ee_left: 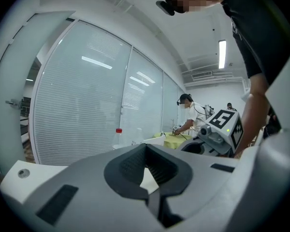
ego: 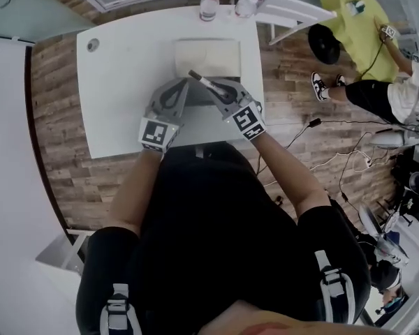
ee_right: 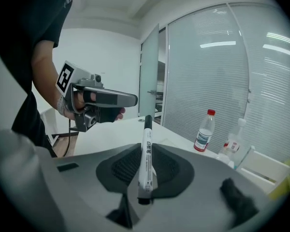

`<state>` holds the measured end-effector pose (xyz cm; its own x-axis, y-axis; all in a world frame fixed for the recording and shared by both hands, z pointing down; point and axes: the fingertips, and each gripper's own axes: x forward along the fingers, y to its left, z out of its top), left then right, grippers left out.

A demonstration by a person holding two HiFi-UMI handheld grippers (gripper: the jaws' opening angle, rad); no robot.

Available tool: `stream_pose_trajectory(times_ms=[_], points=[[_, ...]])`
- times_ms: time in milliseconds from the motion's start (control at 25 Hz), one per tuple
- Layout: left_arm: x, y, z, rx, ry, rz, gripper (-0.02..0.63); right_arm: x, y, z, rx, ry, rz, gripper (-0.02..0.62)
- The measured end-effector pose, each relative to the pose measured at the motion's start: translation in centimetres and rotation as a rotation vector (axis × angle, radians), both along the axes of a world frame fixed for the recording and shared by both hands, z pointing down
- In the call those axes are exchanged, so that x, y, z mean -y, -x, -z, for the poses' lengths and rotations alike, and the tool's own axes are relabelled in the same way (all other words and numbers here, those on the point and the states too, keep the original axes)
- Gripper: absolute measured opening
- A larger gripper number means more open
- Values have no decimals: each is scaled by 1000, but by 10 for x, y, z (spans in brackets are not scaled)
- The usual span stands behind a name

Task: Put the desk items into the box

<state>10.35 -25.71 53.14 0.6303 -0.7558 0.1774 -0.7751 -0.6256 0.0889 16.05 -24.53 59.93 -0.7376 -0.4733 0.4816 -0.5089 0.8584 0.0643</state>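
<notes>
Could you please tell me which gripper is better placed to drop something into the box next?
Right. The right gripper is shut on a marker, just short of the box on the desk; the left gripper beside it holds nothing.

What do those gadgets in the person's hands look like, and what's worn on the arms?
The left gripper and right gripper are grey plastic tools, each ending in two curved jaws lined with ribbed black pads. Each carries a cube printed with black-and-white square markers. The arms are bare below a black short-sleeved top.
</notes>
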Motion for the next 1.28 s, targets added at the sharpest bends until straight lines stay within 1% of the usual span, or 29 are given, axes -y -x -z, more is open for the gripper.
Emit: stream_pose_trajectory(times_ms=[240,520,640,840,1120,1280], points=[[-1,0,-25,13,37,61,11,-2,-1,-26,-31,7,74,74],[-1,-5,-50,19,77,81,11,-6,4,-52,-44,28,129,74],[0,-7,-59,16,96,88,11,-5,5,-60,-53,34,140,74],[0,-5,-66,19,102,102,11,-8,9,-75,-68,49,157,74],[-1,-8,-64,16,96,100,11,-9,8,-85,-69,78,153,86],[1,-9,-51,10,77,104,11,-5,6,-74,-39,67,149,97]])
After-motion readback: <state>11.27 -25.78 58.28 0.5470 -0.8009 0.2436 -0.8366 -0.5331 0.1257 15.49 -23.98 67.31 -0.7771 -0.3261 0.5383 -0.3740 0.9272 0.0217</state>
